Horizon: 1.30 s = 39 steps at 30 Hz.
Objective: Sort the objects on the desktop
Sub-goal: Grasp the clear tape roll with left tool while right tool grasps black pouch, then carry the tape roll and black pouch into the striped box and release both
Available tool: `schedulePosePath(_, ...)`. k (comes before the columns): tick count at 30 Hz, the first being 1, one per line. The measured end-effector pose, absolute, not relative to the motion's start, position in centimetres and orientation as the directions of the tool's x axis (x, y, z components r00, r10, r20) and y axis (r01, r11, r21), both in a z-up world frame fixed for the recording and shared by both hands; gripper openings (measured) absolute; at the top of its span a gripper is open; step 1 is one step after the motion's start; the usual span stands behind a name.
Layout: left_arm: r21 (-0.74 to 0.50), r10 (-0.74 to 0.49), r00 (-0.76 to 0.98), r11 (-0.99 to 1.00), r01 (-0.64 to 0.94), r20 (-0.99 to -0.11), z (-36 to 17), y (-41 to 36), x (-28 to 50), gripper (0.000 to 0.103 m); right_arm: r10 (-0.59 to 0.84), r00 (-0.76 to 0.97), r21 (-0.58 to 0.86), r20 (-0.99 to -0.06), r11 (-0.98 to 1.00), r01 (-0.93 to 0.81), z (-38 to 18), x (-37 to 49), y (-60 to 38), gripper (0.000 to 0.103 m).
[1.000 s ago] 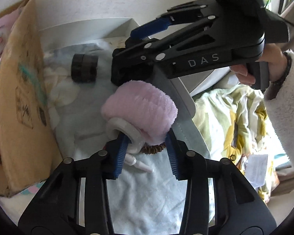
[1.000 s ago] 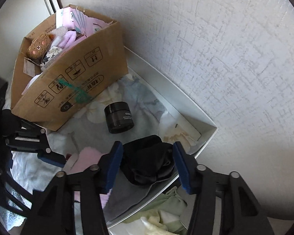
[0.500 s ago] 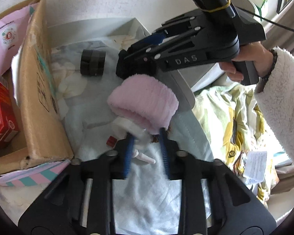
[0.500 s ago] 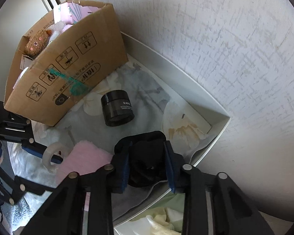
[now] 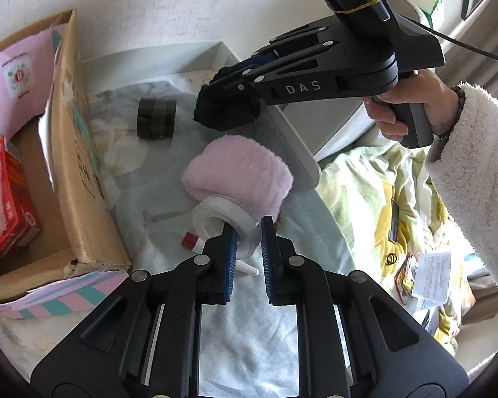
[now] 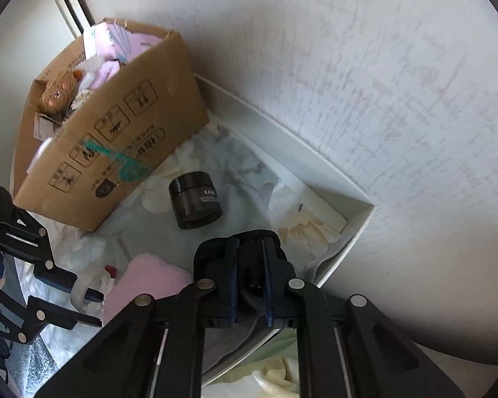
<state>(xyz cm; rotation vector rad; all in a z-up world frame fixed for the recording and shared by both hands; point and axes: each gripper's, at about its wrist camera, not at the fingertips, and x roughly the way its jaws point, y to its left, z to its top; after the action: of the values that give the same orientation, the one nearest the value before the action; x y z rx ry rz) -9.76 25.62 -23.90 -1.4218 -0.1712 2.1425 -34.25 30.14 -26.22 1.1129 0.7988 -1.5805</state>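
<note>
My left gripper (image 5: 249, 232) is shut on a clear tape roll (image 5: 225, 219), held just above the cloth. A pink fluffy band (image 5: 239, 172) lies right behind the roll. My right gripper (image 6: 250, 262) is shut on a black fabric piece (image 6: 249, 265) and holds it above the white tray (image 6: 315, 172). In the left wrist view the right gripper (image 5: 229, 106) hangs with the black fabric (image 5: 225, 112) beyond the pink band. A black jar (image 6: 196, 199) lies on its side in the tray, also in the left wrist view (image 5: 156, 117).
An open cardboard box (image 6: 109, 146) full of items stands at the left, with a red carton (image 5: 6, 199) inside. A small red-capped tube (image 5: 196, 242) lies under my left fingers. Floral bedding (image 5: 381, 215) and papers lie at the right. A wall is behind the tray.
Both grippers closed: the left onto the tape roll, the right onto the black fabric. Both then lifted and pulled back a little with their loads.
</note>
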Motion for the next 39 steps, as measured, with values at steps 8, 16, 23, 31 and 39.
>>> schedulePosePath(8, -0.41, 0.543, -0.309, -0.818, -0.403, -0.781, -21.1, 25.1, -8.8, 0.012, -0.37, -0.147, -0.011, -0.917, -0.346, 0.938, -22.4, -32.5, 31.1, 0.012)
schedulePosePath(16, -0.459, 0.588, -0.333, -0.798, -0.391, -0.737, -16.9, 22.8, -8.4, 0.012, -0.373, -0.206, -0.038, -0.905, -0.411, 0.911, -19.1, -29.6, 31.4, 0.011)
schedulePosePath(23, -0.504, 0.628, -0.353, -0.773, -0.385, -0.693, -12.8, 19.5, -8.3, 0.012, -0.38, -0.24, -0.07, -0.893, -0.41, 0.909, -14.9, -26.3, 29.8, 0.011)
schedulePosePath(31, -0.411, 0.536, -0.421, -0.84, -0.354, -0.732, -9.6, 14.1, -8.4, 0.012, -0.403, -0.247, -0.099, -0.881, -0.354, 0.93, -10.8, -22.7, 25.4, 0.011)
schedulePosePath(39, -0.211, 0.305, -0.474, -0.947, -0.241, -0.826, -11.1, 7.4, -10.1, 0.012, -0.464, -0.203, -0.042, -0.862, -0.335, 0.941, -11.8, -19.9, 18.5, 0.011)
